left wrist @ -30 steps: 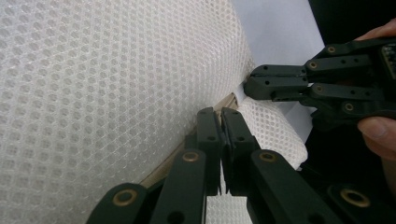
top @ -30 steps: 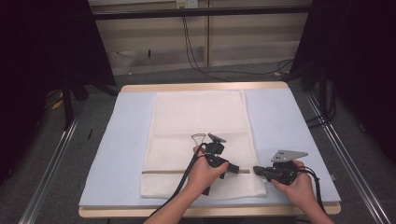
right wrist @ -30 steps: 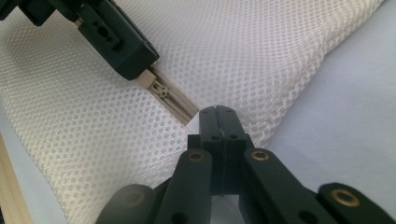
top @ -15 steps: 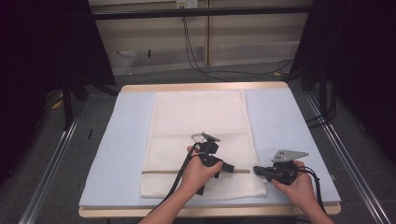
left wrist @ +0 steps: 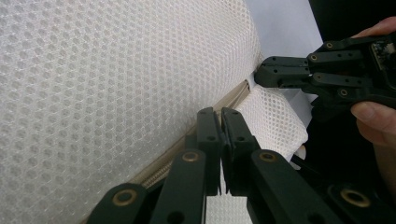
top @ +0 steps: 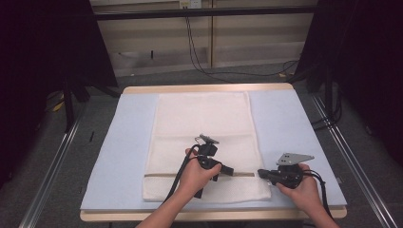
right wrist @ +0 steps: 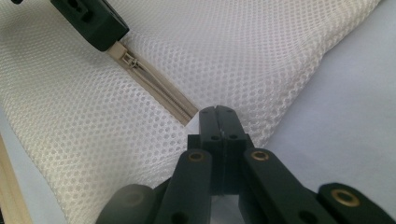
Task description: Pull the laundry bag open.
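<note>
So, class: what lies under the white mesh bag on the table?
The mesh bag lies flat on a pale blue mat, which covers the wooden table. The mat under the bag is hidden by it, and the bag's contents cannot be made out.

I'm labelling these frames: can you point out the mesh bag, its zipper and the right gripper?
mesh bag (top: 202,118), high view, bare upper panel.
zipper (right wrist: 156,91), right gripper view, beige tape.
right gripper (top: 260,173), high view, jaw tips.
</note>
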Tool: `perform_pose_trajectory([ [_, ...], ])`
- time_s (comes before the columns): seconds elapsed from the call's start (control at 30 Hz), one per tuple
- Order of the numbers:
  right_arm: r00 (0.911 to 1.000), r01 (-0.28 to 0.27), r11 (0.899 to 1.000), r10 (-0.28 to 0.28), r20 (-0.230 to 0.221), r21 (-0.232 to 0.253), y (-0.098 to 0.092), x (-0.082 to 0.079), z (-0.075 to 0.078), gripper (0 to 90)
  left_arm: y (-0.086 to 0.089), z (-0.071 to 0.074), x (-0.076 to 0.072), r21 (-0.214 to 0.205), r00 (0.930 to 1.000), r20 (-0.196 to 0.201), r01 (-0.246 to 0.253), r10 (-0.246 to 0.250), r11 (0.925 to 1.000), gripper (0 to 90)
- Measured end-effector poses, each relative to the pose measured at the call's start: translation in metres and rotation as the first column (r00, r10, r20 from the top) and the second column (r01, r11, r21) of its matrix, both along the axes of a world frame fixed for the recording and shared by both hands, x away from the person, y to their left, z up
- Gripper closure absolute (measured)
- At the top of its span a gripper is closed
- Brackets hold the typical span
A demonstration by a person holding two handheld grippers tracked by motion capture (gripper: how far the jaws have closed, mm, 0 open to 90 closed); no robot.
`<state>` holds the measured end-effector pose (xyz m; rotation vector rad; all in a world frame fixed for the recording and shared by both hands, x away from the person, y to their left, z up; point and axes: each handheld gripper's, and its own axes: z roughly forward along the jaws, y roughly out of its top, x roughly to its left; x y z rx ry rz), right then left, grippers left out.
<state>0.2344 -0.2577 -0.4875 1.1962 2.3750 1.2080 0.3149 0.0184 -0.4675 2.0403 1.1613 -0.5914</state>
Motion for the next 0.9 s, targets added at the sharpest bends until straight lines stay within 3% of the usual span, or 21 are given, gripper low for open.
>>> perform_pose_trajectory([
  [0.9,1.0000,0.004,1.000,-0.004,-0.009,0.009,-0.001,0.000,0.000,90.0,0.010,-0.002,-0.001,-0.009,0.9999,-0.005,-0.011,0.011,0.9999,87.3],
])
